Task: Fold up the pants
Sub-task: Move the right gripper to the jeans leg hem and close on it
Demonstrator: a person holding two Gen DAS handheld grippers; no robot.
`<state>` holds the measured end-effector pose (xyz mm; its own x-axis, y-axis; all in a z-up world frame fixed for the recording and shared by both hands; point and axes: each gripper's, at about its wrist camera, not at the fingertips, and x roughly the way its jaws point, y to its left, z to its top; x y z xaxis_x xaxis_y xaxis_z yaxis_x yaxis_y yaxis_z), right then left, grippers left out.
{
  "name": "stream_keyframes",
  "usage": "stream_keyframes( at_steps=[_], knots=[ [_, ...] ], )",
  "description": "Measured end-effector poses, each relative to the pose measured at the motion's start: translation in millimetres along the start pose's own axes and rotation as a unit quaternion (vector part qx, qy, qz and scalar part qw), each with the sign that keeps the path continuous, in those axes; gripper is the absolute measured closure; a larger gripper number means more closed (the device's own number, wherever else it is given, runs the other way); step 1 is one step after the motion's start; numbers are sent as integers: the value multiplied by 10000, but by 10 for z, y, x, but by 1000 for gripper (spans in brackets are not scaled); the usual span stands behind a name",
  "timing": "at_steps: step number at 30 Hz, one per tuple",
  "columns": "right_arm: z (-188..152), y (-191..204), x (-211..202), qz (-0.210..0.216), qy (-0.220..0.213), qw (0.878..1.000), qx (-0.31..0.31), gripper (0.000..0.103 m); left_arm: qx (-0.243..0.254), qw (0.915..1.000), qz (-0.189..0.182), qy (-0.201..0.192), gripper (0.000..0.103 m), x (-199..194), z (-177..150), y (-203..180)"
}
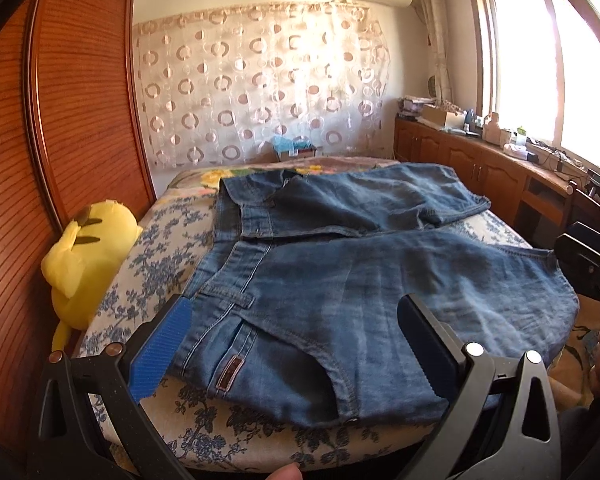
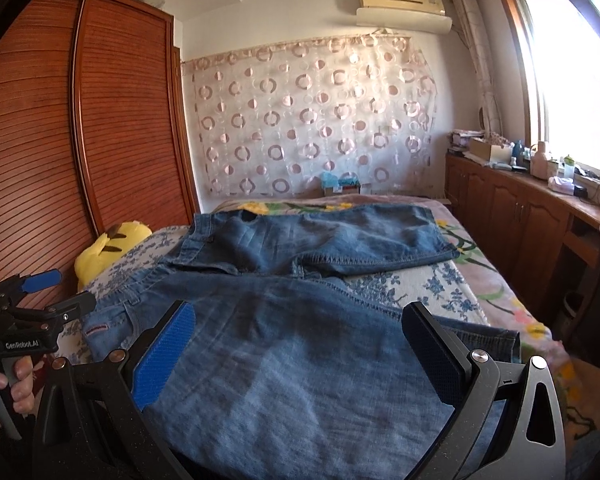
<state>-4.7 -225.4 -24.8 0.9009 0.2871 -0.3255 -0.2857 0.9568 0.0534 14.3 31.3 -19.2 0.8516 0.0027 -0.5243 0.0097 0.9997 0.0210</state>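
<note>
Blue jeans [image 1: 360, 300] lie spread on the bed, waist end near me, with one leg folded back across the far part [image 1: 360, 200]. My left gripper [image 1: 296, 344] is open, hovering over the waistband and pocket with the brown label [image 1: 230, 372]. My right gripper [image 2: 300, 356] is open, hovering over the near denim leg [image 2: 300, 380]. The left gripper also shows in the right wrist view [image 2: 40, 292], open. The right gripper shows at the right edge of the left wrist view [image 1: 588, 260]; its jaws are not readable there.
The bed has a floral sheet [image 1: 164, 240]. A yellow plush toy [image 1: 88, 256] lies at its left edge against the wooden wardrobe [image 1: 80, 100]. Wooden cabinets [image 2: 512, 216] with clutter run under the window at right. A patterned curtain [image 2: 308, 120] hangs on the far wall.
</note>
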Motion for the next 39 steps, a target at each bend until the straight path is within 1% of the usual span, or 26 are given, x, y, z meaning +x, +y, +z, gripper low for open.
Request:
stream_keyframes(
  at_steps=[3, 7, 11, 13, 15, 20, 22, 23, 26, 30, 34, 39],
  knots=[
    [-31, -22, 49, 71, 172, 9998, -40, 2, 5, 10000, 50, 74, 0, 59, -72, 66],
    [-58, -27, 128, 183, 446, 9988, -105, 9, -109, 9996, 48, 236, 0, 146, -178, 194],
    [-88, -10, 206, 451, 799, 9956, -169, 14, -164, 9991, 86, 390, 0, 217, -280, 302],
    [-91, -7, 226, 537, 905, 9942, -225, 15, -202, 9986, 136, 462, 0, 245, -325, 358],
    [-103, 20, 254, 661, 1063, 9916, -335, 17, -265, 9981, 169, 535, 0, 282, -371, 420],
    [-114, 67, 298, 939, 1383, 9844, -551, 26, -323, 9968, 266, 674, 0, 338, -459, 537],
    [-127, 102, 318, 1079, 1523, 9805, -616, 29, -355, 9963, 290, 721, 0, 352, -492, 587],
    [-138, 124, 318, 1194, 1607, 9775, -669, 29, -386, 9959, 304, 755, 0, 365, -516, 618],
    [-129, 142, 316, 1339, 1697, 9732, -785, 29, -477, 9948, 357, 827, 0, 390, -567, 704],
    [-160, 198, 372, 1434, 1785, 9689, -937, 29, -566, 9939, 388, 864, 0, 414, -625, 799],
    [-174, 195, 354, 1512, 1887, 9643, -1081, 29, -600, 9934, 396, 892, 0, 415, -650, 837],
    [-191, 230, 427, 1625, 2053, 9568, -1265, 29, -615, 9932, 395, 909, 0, 412, -655, 858]
  ],
)
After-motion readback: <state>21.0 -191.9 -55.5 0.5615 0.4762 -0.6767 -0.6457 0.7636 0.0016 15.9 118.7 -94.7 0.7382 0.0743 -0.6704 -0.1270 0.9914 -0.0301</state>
